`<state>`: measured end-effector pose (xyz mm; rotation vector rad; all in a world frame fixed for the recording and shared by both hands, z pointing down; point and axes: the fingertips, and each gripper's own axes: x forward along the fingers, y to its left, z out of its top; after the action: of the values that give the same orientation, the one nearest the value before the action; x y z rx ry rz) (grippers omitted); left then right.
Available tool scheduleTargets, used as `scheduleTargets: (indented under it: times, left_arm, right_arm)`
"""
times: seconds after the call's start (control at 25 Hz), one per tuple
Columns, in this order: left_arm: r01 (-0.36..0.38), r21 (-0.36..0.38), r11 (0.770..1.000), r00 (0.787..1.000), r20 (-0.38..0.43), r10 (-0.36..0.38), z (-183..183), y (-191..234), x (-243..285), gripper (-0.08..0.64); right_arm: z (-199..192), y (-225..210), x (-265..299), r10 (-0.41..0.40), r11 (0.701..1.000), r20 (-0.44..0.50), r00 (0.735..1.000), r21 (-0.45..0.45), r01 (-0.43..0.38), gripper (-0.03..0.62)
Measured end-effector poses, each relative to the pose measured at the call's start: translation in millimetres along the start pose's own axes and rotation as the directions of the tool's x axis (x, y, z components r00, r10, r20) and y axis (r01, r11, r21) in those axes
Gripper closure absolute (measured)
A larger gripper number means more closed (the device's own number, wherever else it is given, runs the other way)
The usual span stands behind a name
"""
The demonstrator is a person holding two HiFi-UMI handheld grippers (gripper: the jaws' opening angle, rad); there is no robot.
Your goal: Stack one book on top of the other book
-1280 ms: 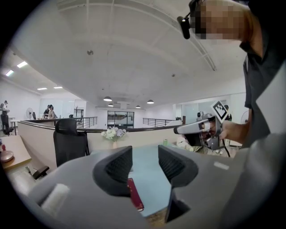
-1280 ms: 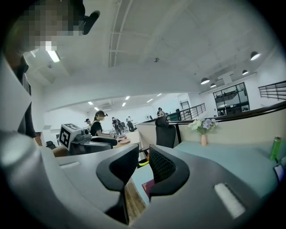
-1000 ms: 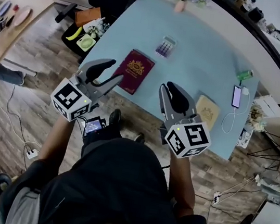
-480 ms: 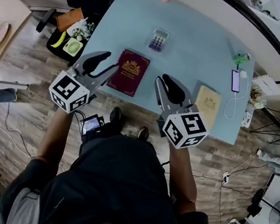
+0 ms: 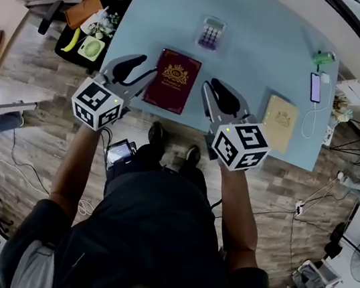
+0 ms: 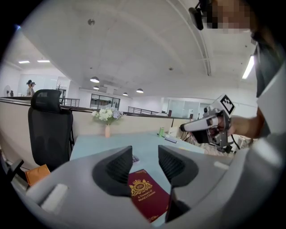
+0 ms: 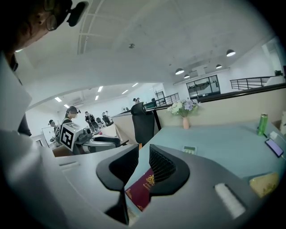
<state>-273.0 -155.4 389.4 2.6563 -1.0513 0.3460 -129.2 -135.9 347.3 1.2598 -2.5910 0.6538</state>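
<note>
A maroon book (image 5: 174, 81) with a gold crest lies flat near the front edge of the light blue table (image 5: 262, 51). It also shows between the jaws in the left gripper view (image 6: 145, 197) and the right gripper view (image 7: 142, 190). A smaller tan book (image 5: 279, 123) lies apart at the front right (image 7: 263, 183). My left gripper (image 5: 140, 76) hovers open just left of the maroon book and holds nothing (image 6: 145, 163). My right gripper (image 5: 215, 101) is open and empty just right of that book, between the two books (image 7: 143, 165).
A calculator (image 5: 210, 33) lies behind the maroon book. A phone (image 5: 315, 88) on a cable and a green can (image 5: 322, 59) sit at the right side. A vase of flowers (image 6: 106, 117) stands at the far edge, with a black office chair (image 6: 49, 129) beyond the left corner.
The head view has swung, so the table sits straighter in frame. Both grippers stay open on either side of the maroon book, and neither book has moved on the table.
</note>
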Motion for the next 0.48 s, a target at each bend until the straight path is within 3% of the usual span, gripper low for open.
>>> scheduleTargets:
  times: [0.48]
  left_arm:
    - [-0.006,-0.076,0.997,0.99,-0.142,-0.005,-78,35,25,0.337]
  right_arm:
    - [-65,-27,54,-0.027,0.995,-0.117,0.993,0.094,0.038,0.52]
